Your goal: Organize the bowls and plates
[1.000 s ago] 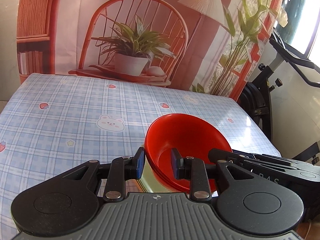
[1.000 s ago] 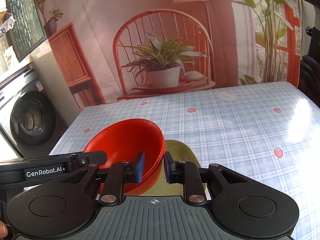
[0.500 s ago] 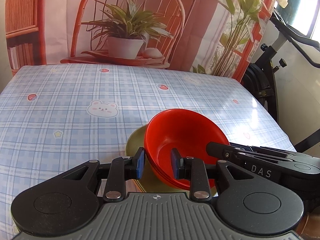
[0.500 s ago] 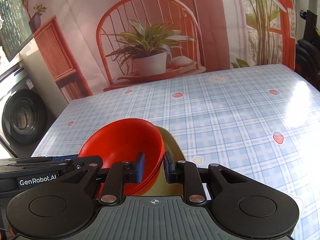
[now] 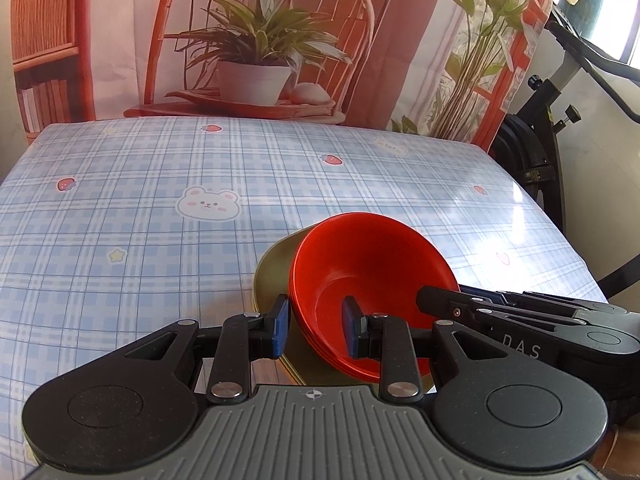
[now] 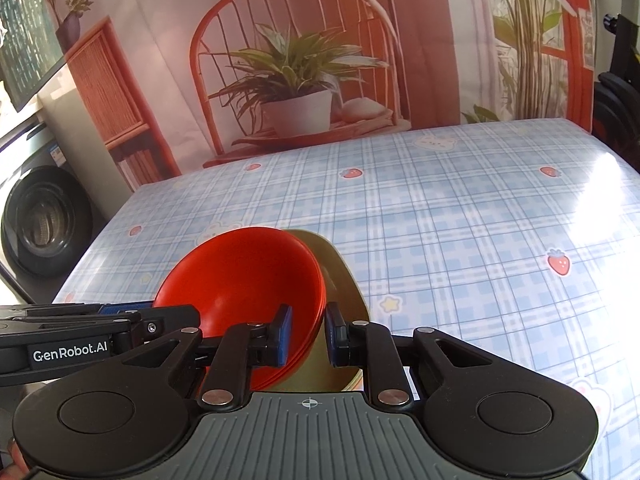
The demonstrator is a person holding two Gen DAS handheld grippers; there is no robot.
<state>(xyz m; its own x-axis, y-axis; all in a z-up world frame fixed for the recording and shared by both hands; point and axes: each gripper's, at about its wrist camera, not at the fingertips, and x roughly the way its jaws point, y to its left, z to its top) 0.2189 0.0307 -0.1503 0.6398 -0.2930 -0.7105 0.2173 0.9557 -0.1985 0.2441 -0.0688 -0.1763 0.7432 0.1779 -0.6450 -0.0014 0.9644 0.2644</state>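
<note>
Gripping opposite rims, both tongs clamp the red bowls over an olive plate.

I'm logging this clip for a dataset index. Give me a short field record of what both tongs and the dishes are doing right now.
held item: red bowls, nested stack, tilted
left tongs: clamped across the stack's near rim, one finger inside, one outside
right tongs: clamped on the opposite rim of the stack
beneath: olive-green plate, partly hidden by the bowls
surface: table with blue plaid cloth
contact with the table: cannot tell
</note>
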